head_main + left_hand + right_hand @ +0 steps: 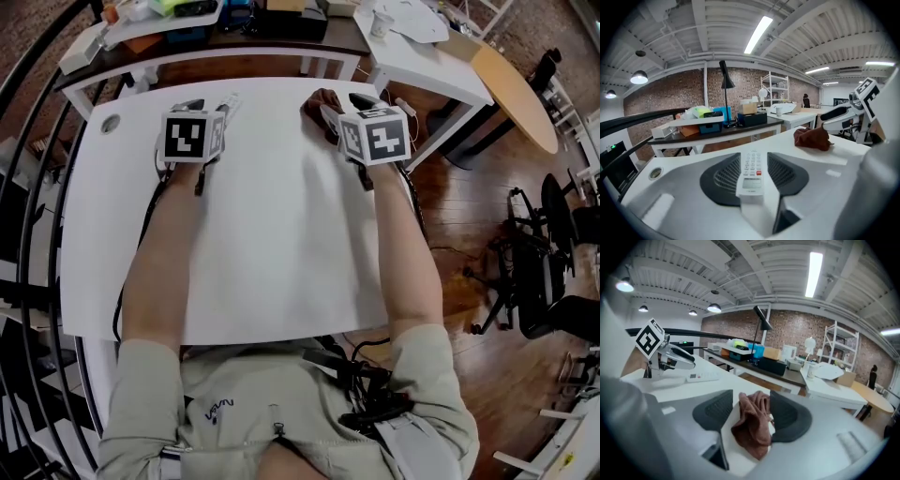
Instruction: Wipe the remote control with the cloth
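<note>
Left gripper point(751, 153): jaws partly apart, around the remote control without pressing it; a thin strip of tabletop shows at the remote's right side.
Remote control point(751, 171): lies flat on the white tabletop point(281, 244), buttons up.
Right gripper point(751, 394): jaws wide apart, holding nothing; the cloth is between them, clear of the left pad.
Cloth point(752, 427): brown, crumpled, resting on the tabletop, at 2 o'clock from the remote in the left gripper view.
</note>
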### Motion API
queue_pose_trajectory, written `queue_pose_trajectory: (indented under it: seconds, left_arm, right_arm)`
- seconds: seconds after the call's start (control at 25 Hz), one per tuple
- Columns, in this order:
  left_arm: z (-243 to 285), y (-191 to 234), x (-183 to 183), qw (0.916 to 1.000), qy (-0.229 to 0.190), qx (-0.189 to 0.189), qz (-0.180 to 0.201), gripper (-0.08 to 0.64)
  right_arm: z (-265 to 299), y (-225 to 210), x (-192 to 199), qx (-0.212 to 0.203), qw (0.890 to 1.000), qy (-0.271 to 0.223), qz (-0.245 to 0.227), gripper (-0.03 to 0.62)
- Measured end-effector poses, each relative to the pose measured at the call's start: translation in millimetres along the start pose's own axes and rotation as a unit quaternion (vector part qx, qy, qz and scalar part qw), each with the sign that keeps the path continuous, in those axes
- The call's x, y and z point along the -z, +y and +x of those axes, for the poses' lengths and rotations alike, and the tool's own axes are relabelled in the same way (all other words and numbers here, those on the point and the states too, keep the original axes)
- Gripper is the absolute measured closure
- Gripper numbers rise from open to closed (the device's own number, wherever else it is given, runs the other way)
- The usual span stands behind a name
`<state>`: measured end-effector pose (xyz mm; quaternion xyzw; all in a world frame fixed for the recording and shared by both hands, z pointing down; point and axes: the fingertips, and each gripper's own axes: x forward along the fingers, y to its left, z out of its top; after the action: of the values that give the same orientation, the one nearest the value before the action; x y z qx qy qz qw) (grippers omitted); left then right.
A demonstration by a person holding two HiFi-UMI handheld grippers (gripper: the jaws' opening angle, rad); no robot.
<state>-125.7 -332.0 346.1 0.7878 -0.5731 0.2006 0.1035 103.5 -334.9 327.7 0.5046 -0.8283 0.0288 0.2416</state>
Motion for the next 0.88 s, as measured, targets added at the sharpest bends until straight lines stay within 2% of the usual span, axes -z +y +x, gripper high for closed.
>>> queue_pose_trajectory:
  seconds: [0.12, 0.44, 0.6, 0.88]
  left_arm:
    - [-31, -16, -19, 0.9978, -0.063, 0.009, 0.017, 0.461]
    - [-145, -37, -49, 0.9791, -0.203, 0.003, 0.003, 0.504]
    - [-188, -54, -39, 0.9711, -0.238, 0.008, 0.007, 0.515]
    - [-235, -79, -14, 0.9648, -0.262, 0.017, 0.021, 0.536]
  right_arm:
    - [-35, 7, -17, 0.011, 0.999, -0.051, -0.002, 0.368]
    - [-123, 45, -46, 0.039, 0.986, -0.161, -0.004, 0.476]
    - [-164, 66, -43, 0.051, 0.979, -0.196, -0.017, 0.526]
    - [-217, 92, -26, 0.060, 0.970, -0.234, -0.021, 0.588]
